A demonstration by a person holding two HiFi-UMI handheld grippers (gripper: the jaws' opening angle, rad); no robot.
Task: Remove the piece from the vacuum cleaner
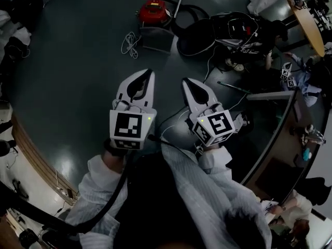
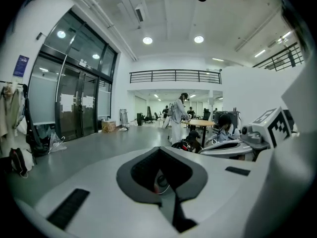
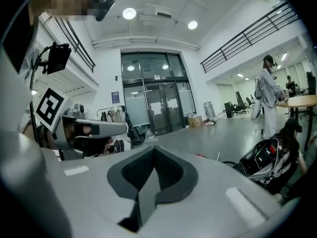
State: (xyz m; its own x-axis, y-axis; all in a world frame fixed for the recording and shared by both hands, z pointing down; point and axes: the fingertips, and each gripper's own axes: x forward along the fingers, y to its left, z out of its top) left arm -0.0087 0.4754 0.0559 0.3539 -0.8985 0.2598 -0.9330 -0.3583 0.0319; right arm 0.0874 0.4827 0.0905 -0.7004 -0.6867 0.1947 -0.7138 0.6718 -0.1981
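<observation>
The red vacuum cleaner [image 1: 154, 10] lies on the dark floor far ahead, with its black hose [image 1: 189, 15] curling to the right and a grey flat piece [image 1: 155, 39] just in front of it. Both grippers hang in the air well short of it. My left gripper [image 1: 148, 73] is shut with nothing in it, and so is my right gripper [image 1: 187, 82]. In the left gripper view the left gripper [image 2: 159, 149] has its jaws together, and a bit of red shows through the gap behind them. The right gripper [image 3: 154, 148] likewise has its jaws together.
A white cable [image 1: 130, 43] lies left of the grey piece. Black bags and cords [image 1: 236, 30] clutter the floor at the right, near a round table [image 1: 308, 22]. A person in white [image 2: 177, 118] stands far off, and another person [image 3: 290, 133] sits low beside a bag.
</observation>
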